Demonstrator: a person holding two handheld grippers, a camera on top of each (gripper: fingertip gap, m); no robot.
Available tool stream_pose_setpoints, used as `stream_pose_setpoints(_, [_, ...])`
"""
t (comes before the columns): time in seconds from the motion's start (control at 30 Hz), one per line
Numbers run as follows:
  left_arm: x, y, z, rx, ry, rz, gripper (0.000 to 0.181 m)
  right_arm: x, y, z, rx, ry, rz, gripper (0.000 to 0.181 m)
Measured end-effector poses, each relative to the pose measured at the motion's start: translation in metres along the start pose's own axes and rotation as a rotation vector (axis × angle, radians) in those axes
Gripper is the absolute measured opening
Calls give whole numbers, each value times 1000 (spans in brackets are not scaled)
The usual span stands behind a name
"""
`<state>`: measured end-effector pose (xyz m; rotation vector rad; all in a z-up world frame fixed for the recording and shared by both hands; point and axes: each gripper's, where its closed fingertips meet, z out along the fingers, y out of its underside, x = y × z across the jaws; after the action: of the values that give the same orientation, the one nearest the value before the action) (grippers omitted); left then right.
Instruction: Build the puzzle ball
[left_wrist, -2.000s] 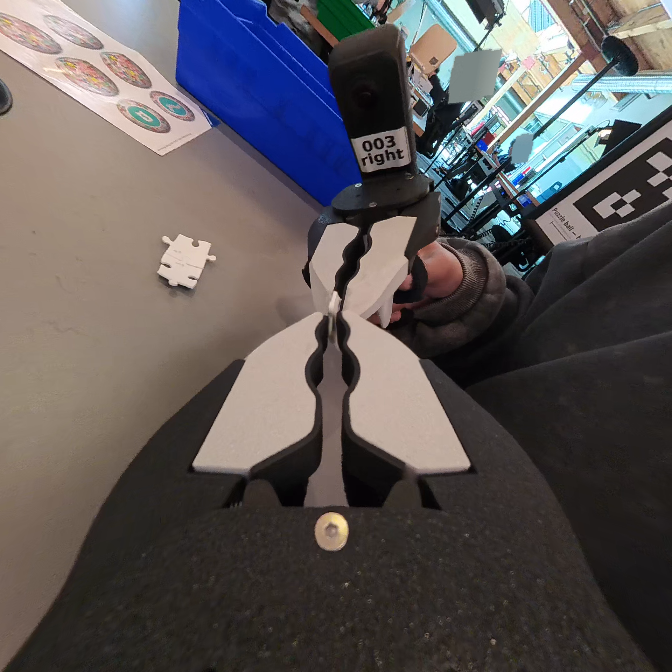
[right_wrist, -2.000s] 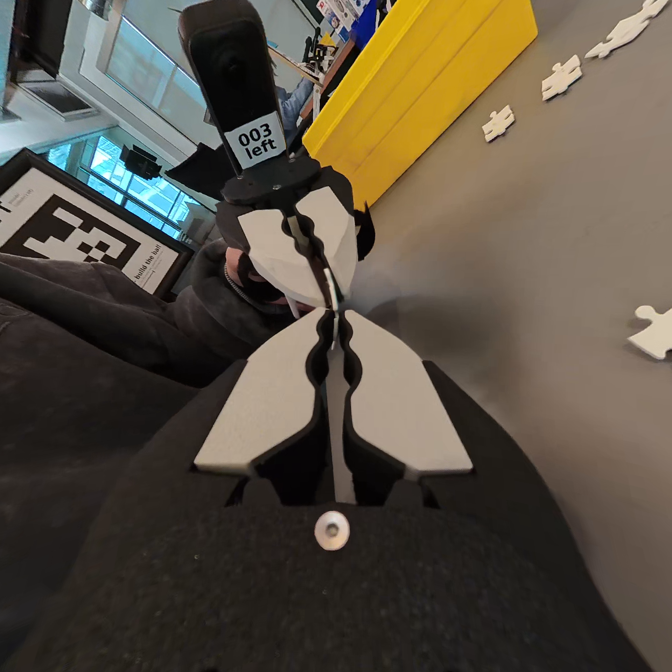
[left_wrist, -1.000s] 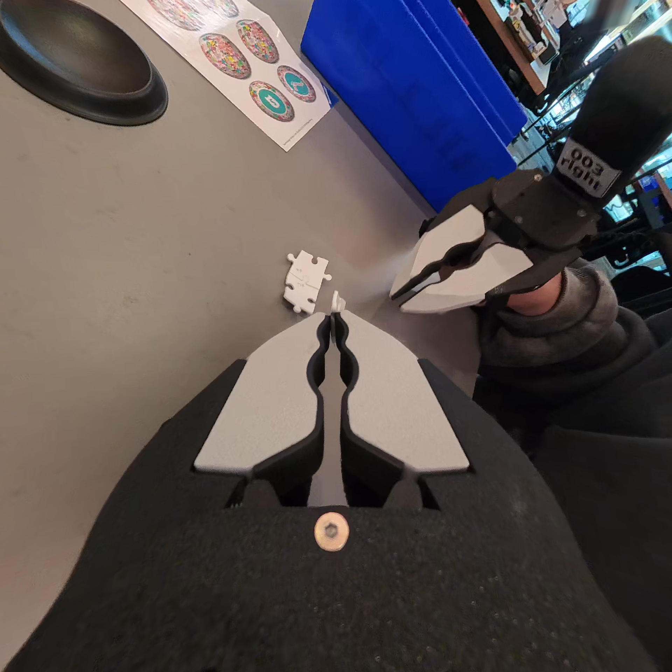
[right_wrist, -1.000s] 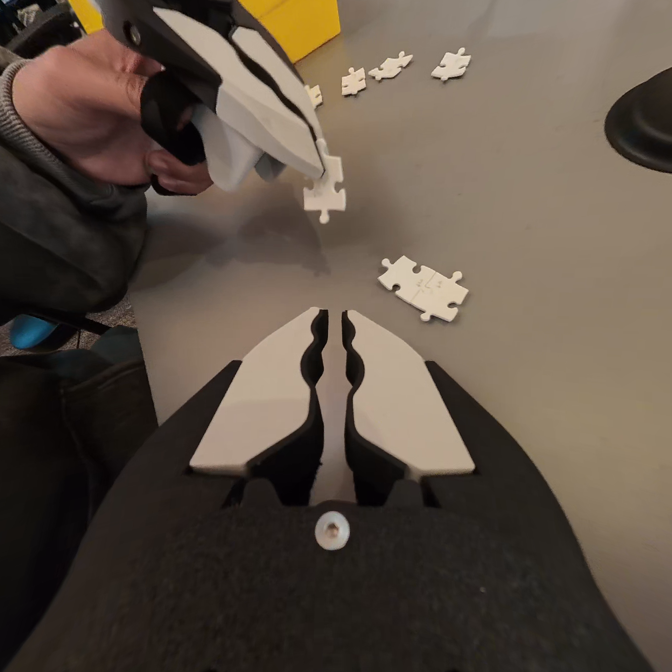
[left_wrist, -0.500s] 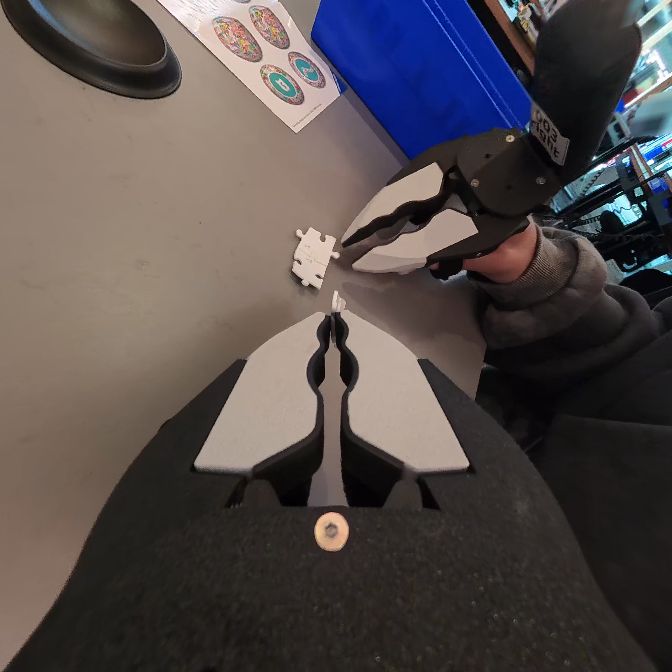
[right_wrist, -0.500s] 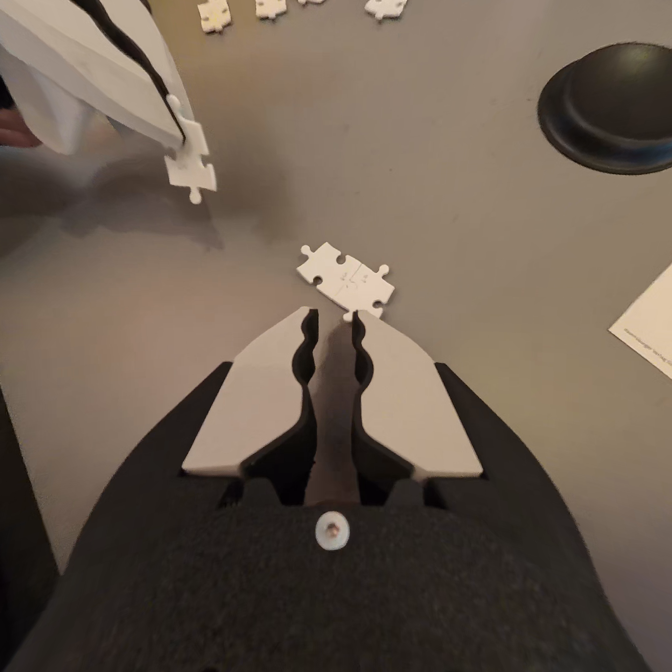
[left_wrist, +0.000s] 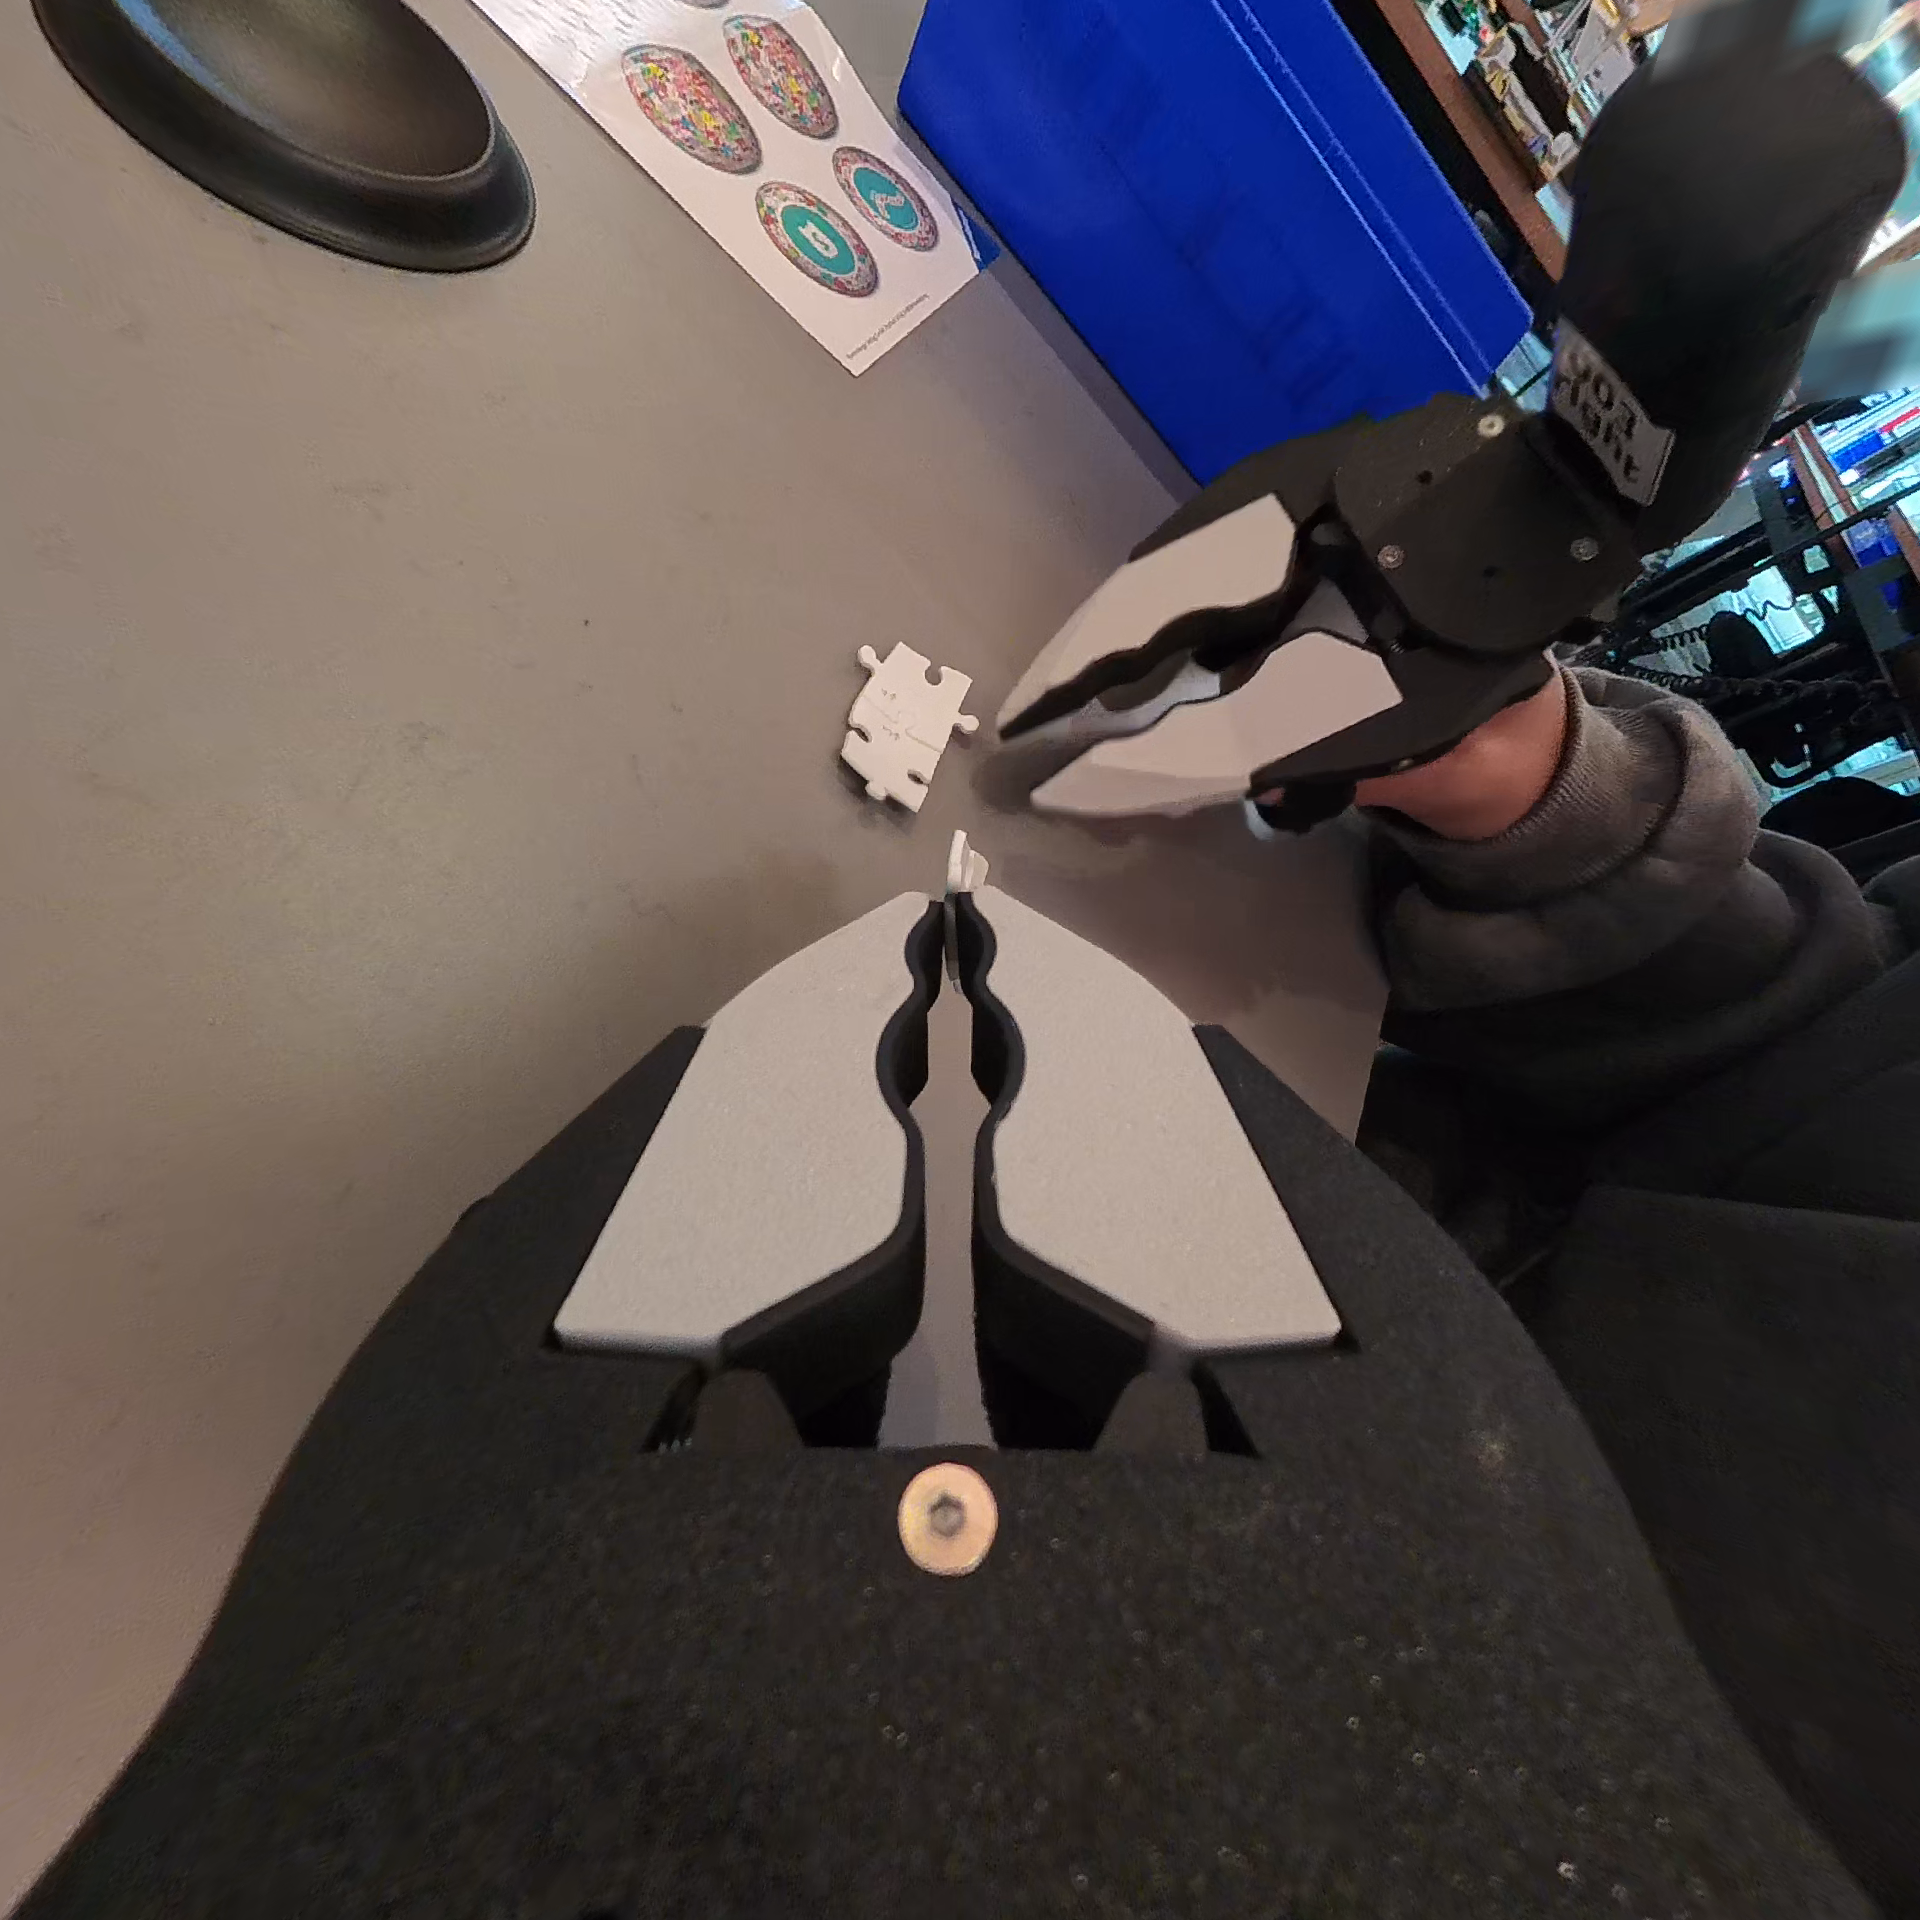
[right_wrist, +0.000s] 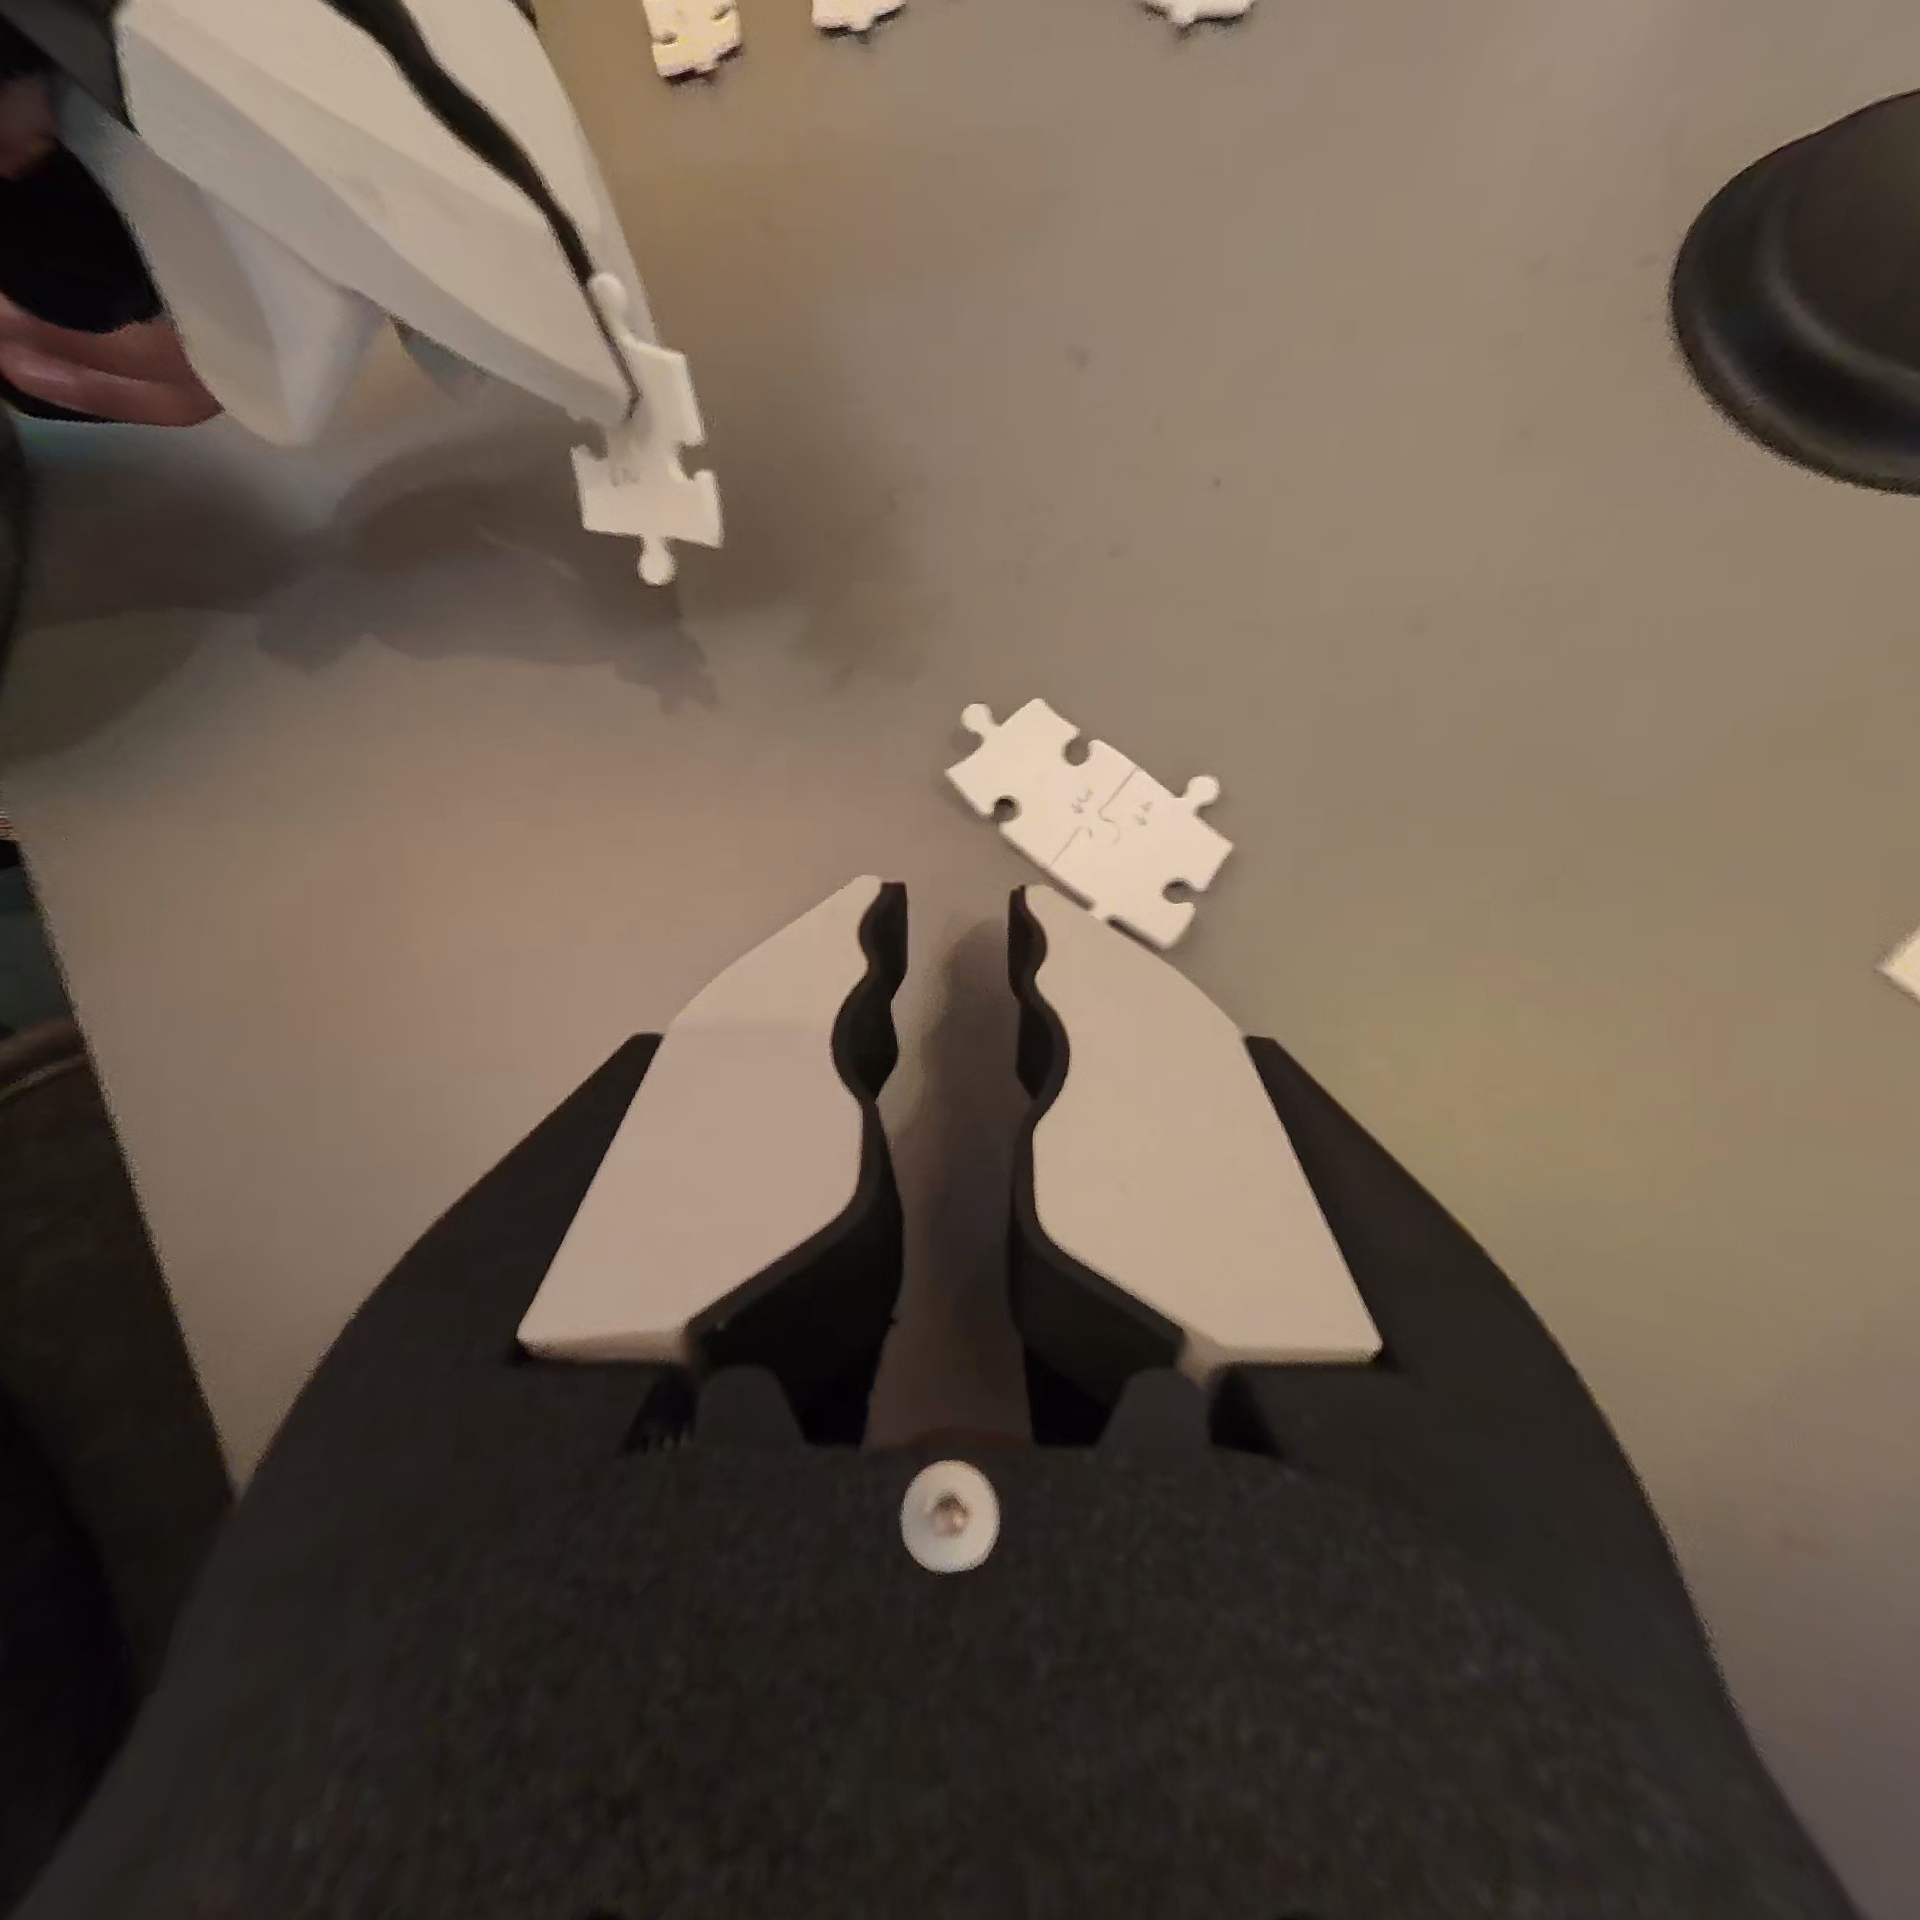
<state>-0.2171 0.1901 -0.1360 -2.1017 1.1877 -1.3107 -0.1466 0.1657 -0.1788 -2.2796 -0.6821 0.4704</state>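
Holding a single white puzzle piece (right_wrist: 649, 457) by its edge, your left claw (left_wrist: 951, 914) is clenched on it, tips pinched together; in the right wrist view the piece hangs above the counter (right_wrist: 1299, 468) at upper left. Your right claw (right_wrist: 956, 904) is released and empty, jaws parted, low beside the joined pair of pieces (right_wrist: 1091, 821) lying flat at centre frame. To do this step well, bring the right claw down square onto the pair's near edge and grip lightly, since thin pieces probably slip or separate under a skewed pinch. The blue bin (left_wrist: 1195, 229), upper right of the left wrist view, shows only its wall; contents unseen. The black dish (left_wrist: 281, 114), upper left, appears empty.
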Motion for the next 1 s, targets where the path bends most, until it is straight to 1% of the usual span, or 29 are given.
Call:
stream_pose_setpoints(0.07, [0, 0, 0, 0, -2, 0, 2, 13, 0, -3, -4, 54, -7, 19])
stream_pose_setpoints(0.13, [0, 0, -1, 1, 2, 0, 2, 21, 2, -1, -15, 58, 22, 20])
stream_pose_setpoints(0.2, [0, 0, -1, 2, 2, -1, 2, 22, 6, 2, -30, 49, 35, 20])
stream_pose_setpoints(0.3, [-1, 0, -2, 6, 9, -8, 2, 23, 9, 5, -45, 81, -8, 20])
stream_pose_setpoints(0.37, [-1, 0, -2, 10, 14, -13, 2, 29, 7, 6, -53, 114, -32, 19])
stream_pose_setpoints(0.5, [-1, 0, -2, 12, 16, -19, 2, 35, 1, 7, -53, 115, -34, 20])
stream_pose_setpoints(0.6, [-1, 0, -2, 10, 15, -17, 2, 32, -3, 4, -39, 111, -45, 20])
stream_pose_setpoints(0.73, [-1, 0, -1, 11, 13, -22, 2, 21, 1, 3, -42, 78, -46, 19])
stream_pose_setpoints(0.83, [0, 0, 1, 7, 16, -22, 2, 15, -1, 2, -26, 81, -71, 18])
stream_pose_setpoints(1.0, [-2, 1, 5, 6, -11, -53, 2, 12, 1, 8, -49, 66, -78, 18])
